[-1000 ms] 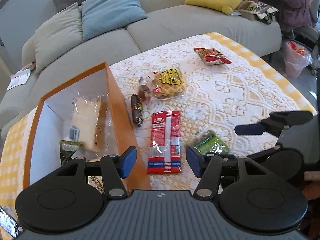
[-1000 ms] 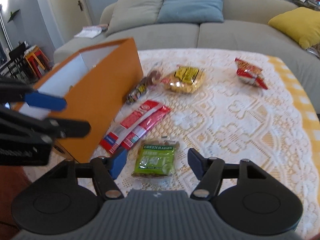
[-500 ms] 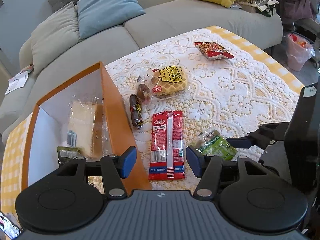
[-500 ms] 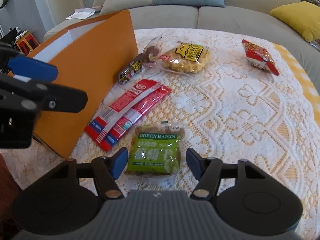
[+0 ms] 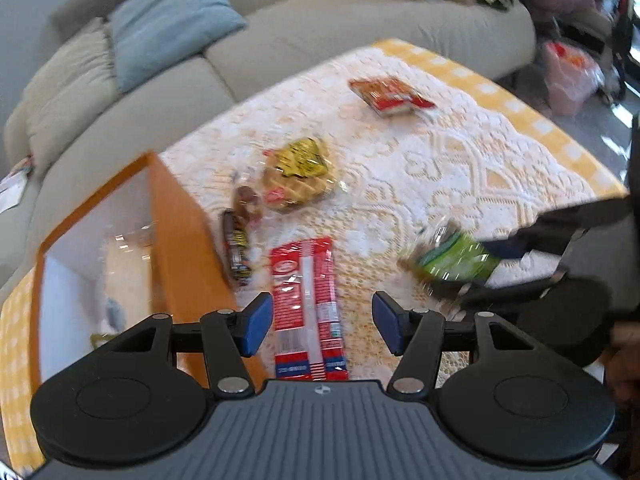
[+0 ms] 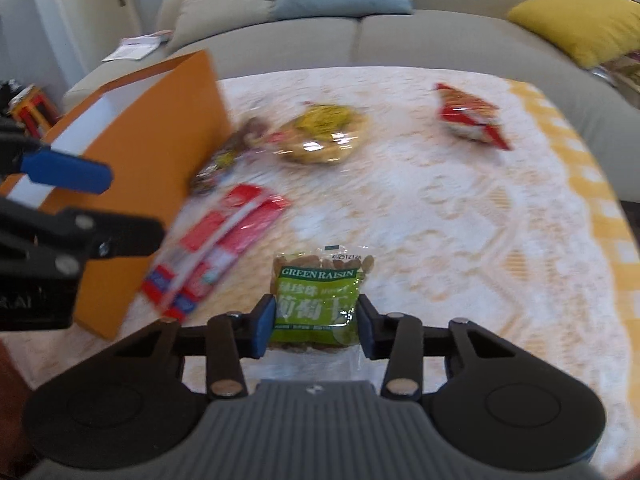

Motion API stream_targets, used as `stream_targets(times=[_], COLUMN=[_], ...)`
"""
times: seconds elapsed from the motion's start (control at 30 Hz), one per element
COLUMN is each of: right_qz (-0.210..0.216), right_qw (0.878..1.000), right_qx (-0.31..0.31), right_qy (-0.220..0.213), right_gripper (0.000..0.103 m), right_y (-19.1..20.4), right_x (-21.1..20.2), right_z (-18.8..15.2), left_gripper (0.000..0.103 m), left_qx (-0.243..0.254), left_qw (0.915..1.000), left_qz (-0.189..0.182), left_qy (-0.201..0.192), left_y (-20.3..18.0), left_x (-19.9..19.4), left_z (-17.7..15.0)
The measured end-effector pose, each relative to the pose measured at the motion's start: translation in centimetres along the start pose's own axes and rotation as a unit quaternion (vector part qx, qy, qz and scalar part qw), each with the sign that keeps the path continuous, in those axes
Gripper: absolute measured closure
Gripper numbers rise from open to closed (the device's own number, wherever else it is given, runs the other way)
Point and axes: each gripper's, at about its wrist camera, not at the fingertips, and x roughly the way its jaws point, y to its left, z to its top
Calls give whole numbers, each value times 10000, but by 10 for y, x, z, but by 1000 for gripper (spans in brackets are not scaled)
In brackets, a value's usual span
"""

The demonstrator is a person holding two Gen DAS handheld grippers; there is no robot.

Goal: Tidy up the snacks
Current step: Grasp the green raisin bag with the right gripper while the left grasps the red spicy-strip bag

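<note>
With its jaws just closing, the right gripper (image 6: 316, 326) pinches the green raisin packet (image 6: 316, 300) over the lace tablecloth (image 6: 440, 220) for the orange box (image 6: 152, 184); the left gripper (image 5: 320, 326) gapes above the red wafer packet (image 5: 306, 304), ready to take it next

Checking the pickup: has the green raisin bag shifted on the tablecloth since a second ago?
Yes. The raisin bag sat flat beside the red packet; now it tilts up, away from it, as the right tongs have just been closing on it.

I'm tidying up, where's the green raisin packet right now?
In the right wrist view, the green raisin packet sits between the right gripper pads.
</note>
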Motion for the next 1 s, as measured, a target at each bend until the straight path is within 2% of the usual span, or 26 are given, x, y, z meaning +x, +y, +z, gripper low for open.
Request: stream_targets(times=[0.1, 0.27, 0.53, 0.77, 0.87, 1.0], right_qz=[-111, 66, 234, 311, 346, 348], right_qw=[9995, 9988, 9976, 9969, 9967, 9969], right_qx=[280, 462, 629, 693, 705, 676], right_qy=[126, 129, 175, 213, 221, 215], right_gripper=[62, 62, 62, 62, 62, 63], right_y=[-15, -16, -21, -23, -23, -22], right_x=[1, 1, 3, 5, 5, 6], right_z=[1, 3, 6, 7, 7, 8], left_gripper=[35, 35, 37, 38, 33, 37], left_qx=[149, 160, -320, -446, -451, -498], left_qw=[9994, 9962, 9890, 9846, 9834, 9825], left_qz=[33, 194, 152, -148, -305, -390], left_qy=[298, 832, 1433, 1681, 1733, 1755], left_y=[-5, -9, 7, 20, 21, 23], left_x=[23, 65, 93, 97, 101, 103], left_z=[7, 11, 13, 20, 21, 22])
